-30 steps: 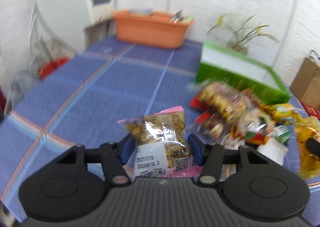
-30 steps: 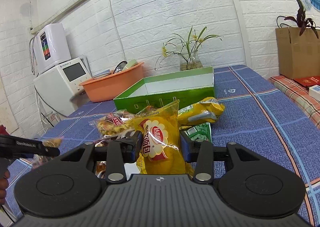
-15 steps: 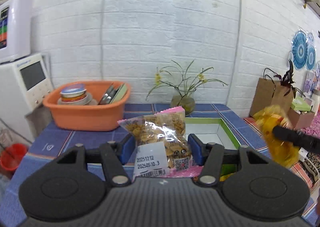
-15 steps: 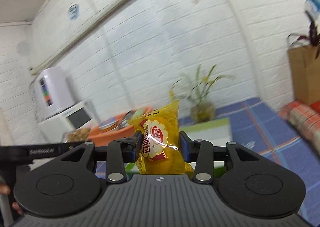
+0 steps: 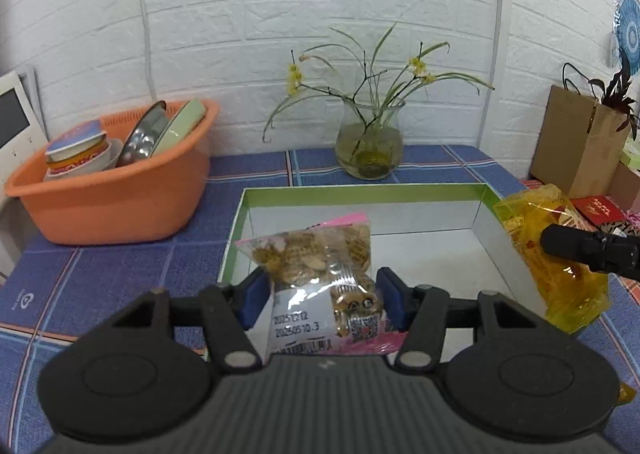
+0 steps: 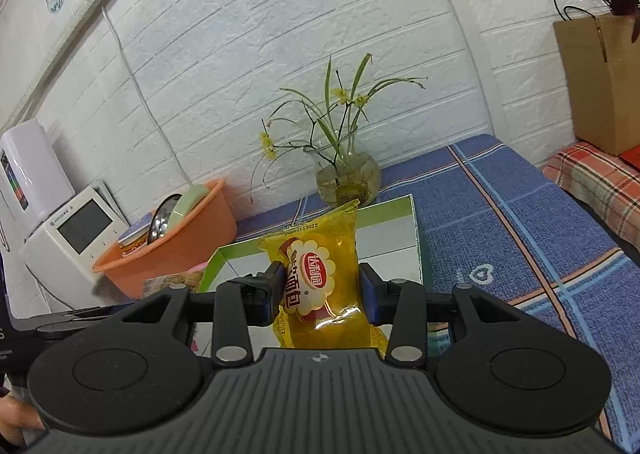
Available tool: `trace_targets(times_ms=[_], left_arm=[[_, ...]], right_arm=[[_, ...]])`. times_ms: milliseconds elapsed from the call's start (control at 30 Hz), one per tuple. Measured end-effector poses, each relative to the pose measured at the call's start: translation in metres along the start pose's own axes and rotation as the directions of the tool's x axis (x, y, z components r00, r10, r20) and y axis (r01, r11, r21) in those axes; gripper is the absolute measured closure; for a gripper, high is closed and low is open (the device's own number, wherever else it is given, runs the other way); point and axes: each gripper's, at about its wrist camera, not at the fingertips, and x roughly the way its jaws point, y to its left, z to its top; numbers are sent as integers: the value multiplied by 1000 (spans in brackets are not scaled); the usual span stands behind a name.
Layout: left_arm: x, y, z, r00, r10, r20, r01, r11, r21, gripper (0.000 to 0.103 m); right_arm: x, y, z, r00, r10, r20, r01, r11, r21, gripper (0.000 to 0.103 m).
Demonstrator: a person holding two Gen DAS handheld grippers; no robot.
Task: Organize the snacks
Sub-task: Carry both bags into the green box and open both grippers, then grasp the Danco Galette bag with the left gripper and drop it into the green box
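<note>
White brick-pattern wall behind, blue plaid tablecloth [image 5: 120, 266] over the table.

At the far left, orange plastic basin [image 5: 108, 190]: holds stacked bowls under a printed lid, a steel dish and a pale green plate leaning on edge.

Against the wall, round glass vase [image 5: 368, 146] with water and thin green stems bearing small yellow flowers.

In the middle, green-rimmed box [image 5: 360, 190] with white inner walls; floor seen bare where visible, near part hidden by the gripper and its packet.

Far right, brown paper bag [image 5: 576, 142] with a dark-leaved plant standing in it.

Left gripper [image 5: 320, 294]: blue pads pinching a clear biscuit packet [image 5: 316, 258] with pink edges and a white date label, held upright above the near edge of the box, clear of the cloth.

Right gripper [image 6: 322, 290]: pads pressed on both sides of a yellow bread packet [image 6: 320, 274] with a red-and-white logo, held upright in the air at the right-hand side of the box, over its wall as seen from the left wrist.

White appliance [image 6: 76, 238] with a screen just beside the basin at the table's left.
</note>
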Motion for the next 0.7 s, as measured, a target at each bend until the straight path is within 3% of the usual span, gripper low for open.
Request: trace_targets(times_ms=[67,133,200,300,467,600,700], left_arm=[[7,1,-2,1000,6,-4,-6,1000,7,43],[5,3,-3,999,23,34,-23,1000,9,28],[-4,4,-3,994,53,91,-56,998,30,25],[-19,7,-1,985,78,151,-90,993,72,0],[-57,17,-12,966,100,239,-133,983,124,0],[-86,39,-32,966,92,240,-118,988,97,0],[-101,63,-53,980,70,185,-80,996,47,0]], right_arm=[[15,-1,0,1000,-12,-18,12,1000,1,28],[23,-2,0,999,-3,-38,3,1000,-14,0],[21,1,-3,999,-35,-16,34,998,-45,0],[16,6,-3,997,-76,12,77,991,-106,0],[-6,15,-5,996,-78,52,85,985,-147,0],[-34,34,-17,999,16,37,-8,979,-206,0],[-59,49,-35,992,130,0,-125,955,-268,0]])
